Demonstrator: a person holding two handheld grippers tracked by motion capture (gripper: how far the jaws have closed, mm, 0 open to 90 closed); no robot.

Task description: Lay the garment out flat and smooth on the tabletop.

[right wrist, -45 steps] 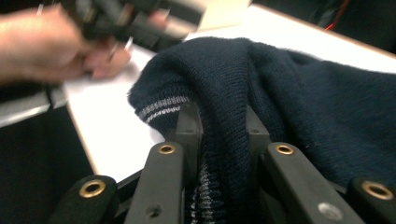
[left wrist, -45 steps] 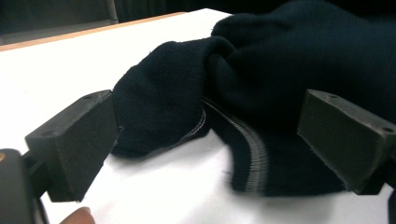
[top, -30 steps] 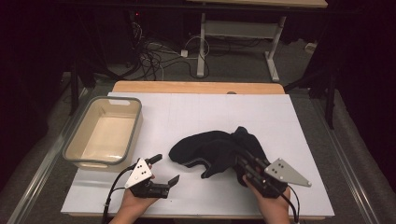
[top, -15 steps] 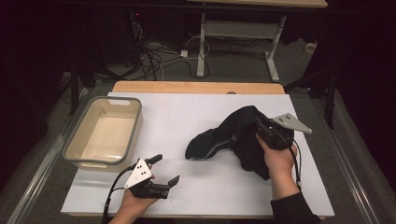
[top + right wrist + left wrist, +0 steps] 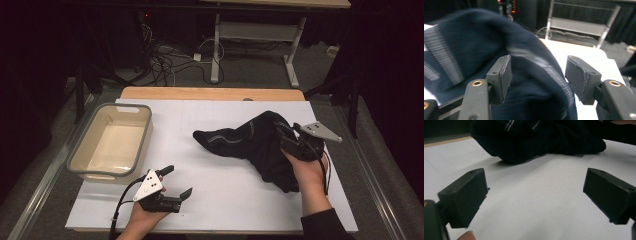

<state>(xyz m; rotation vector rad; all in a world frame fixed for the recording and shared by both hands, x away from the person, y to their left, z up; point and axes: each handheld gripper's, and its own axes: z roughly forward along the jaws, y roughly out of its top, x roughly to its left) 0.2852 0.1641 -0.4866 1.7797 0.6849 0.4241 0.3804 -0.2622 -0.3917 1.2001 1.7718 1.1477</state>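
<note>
A person's right hand holds the right gripper, its jaws spread with a fold of a dark navy knitted garment with pale stripes between them, not pinched. The garment trails from this gripper toward the left gripper, whose jaws are spread wide over the bare white tabletop. Beyond the left gripper sits a beige plastic tub with a grey rim.
</note>
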